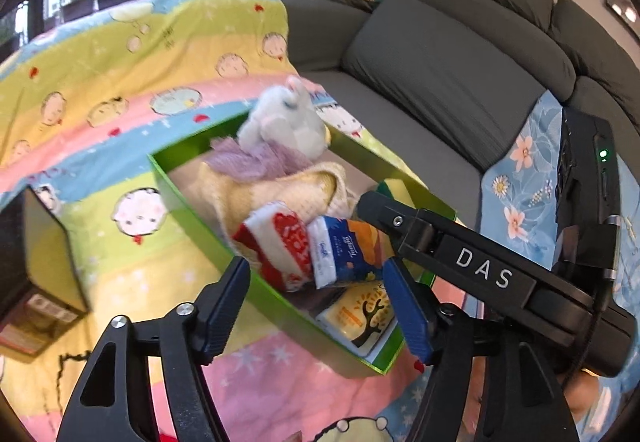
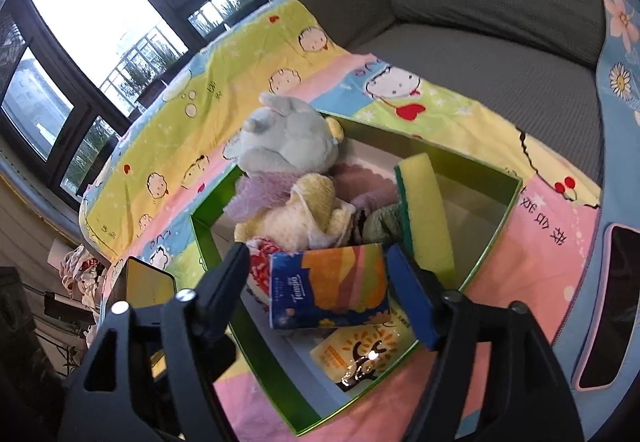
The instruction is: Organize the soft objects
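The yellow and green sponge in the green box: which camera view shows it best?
The right wrist view. There the sponge stands on edge against the wall of the green box, nearly whole. In the left wrist view only a small corner shows behind the right gripper.

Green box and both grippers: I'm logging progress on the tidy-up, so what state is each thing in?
Green box: open, no lid on, filled.
Plush toy: resting on the pile at the far end.
Blue tissue pack: in the box, between the right gripper's open jaws.
Sponge: standing against the box wall.
Left gripper: open, empty.
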`<state>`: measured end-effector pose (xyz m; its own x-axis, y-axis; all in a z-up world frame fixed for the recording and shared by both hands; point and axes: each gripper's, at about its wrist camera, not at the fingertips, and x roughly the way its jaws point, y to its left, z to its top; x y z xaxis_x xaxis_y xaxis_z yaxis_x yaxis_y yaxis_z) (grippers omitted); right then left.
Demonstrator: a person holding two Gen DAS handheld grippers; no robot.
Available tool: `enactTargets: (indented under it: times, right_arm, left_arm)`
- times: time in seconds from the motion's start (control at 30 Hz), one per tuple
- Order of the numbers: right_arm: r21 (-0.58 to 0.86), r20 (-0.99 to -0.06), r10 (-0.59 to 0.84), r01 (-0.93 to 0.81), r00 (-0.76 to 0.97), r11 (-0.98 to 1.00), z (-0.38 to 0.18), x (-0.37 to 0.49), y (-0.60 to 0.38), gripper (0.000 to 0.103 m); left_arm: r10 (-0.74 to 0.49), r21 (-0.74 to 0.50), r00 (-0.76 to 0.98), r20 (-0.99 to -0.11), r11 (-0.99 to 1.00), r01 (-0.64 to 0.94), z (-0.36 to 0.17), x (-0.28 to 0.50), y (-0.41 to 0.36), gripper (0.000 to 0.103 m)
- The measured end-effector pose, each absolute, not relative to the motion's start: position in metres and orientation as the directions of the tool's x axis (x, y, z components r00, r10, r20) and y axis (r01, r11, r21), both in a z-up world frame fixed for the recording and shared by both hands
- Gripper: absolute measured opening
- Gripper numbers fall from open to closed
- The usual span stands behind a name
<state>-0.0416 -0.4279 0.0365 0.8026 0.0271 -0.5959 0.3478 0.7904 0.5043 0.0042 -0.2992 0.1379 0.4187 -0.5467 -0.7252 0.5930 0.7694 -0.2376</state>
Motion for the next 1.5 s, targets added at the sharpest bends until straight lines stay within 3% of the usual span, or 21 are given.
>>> enactTargets:
  times: [0.1,0.2,0.37,0.43,0.8,1.5]
  right_arm:
    - [0.494,-0.577,0.011,0.338,0.817,0.801,0.045,-0.049,-0.423,0.081]
    - [0.472,-0.552,-0.01,0.322,0.834,0.821,0.053,-0.056,-0.418,0.091]
    - [0.445,-0.522,-0.061,0.333,0.851,0.831,0.068,-0.073,-0.414,0.094]
    - [0.449,-0.494,-0.057,0.311,0.867,0.837,0.074,-0.082,-0.41,0.101]
    - [0.285,-0.464,-0.204,0.364,0.862,0.887,0.099,-0.114,-0.378,0.102]
    - [0.238,-0.489,-0.312,0.469,0.815,0.851,0.097,-0.13,-0.371,0.102]
  left_arm:
    - [-0.532,-0.212,0.46,-0.711,0.786,0.581,0.149,-0.005,-0.288,0.082]
    - [-0.525,-0.194,0.504,-0.686,0.799,0.569,0.16,-0.014,-0.275,0.084]
    - [-0.498,-0.179,0.566,-0.658,0.833,0.524,0.174,-0.025,-0.255,0.086]
    - [-0.473,-0.163,0.622,-0.624,0.857,0.489,0.18,-0.03,-0.246,0.086]
    - [-0.485,-0.191,0.602,-0.635,0.853,0.486,0.184,-0.04,-0.224,0.09]
    - [-0.495,-0.203,0.549,-0.673,0.838,0.506,0.173,-0.044,-0.228,0.091]
